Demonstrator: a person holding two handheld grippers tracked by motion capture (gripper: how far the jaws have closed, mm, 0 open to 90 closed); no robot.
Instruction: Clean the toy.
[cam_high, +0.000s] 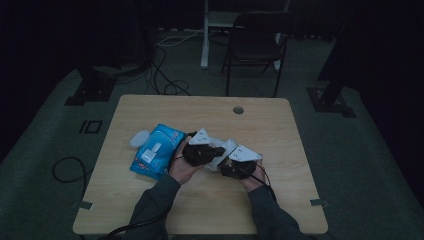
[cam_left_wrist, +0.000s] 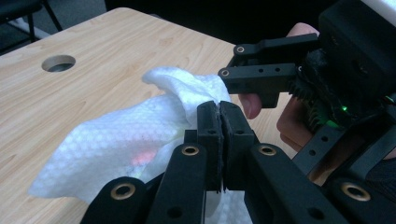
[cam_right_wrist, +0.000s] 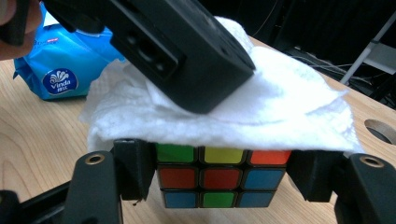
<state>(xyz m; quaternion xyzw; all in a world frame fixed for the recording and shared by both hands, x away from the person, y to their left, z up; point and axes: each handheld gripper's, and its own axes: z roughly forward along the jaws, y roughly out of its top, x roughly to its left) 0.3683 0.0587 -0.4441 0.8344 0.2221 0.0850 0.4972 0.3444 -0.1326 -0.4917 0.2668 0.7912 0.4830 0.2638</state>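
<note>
My right gripper (cam_right_wrist: 223, 173) is shut on a Rubik's cube (cam_right_wrist: 223, 186), one jaw on each side, just above the wooden table (cam_right_wrist: 37, 140). A white wet wipe (cam_right_wrist: 280, 98) is draped over the cube's top. My left gripper (cam_left_wrist: 219, 109) is shut on a fold of that wipe (cam_left_wrist: 116, 140), and its black body (cam_right_wrist: 177, 46) presses down on the wipe over the cube. In the high view the left gripper (cam_high: 202, 150) and right gripper (cam_high: 239, 162) sit close together at the table's middle, with the wipe (cam_high: 225, 146) between them.
A blue pack of wipes (cam_high: 155, 150) lies left of the hands, also seen as the blue pack (cam_right_wrist: 60, 65) in the right gripper view. A small white lid (cam_high: 140, 138) lies beside it. A cable hole (cam_high: 238, 110) is at the table's far side. A chair (cam_high: 255, 40) stands beyond.
</note>
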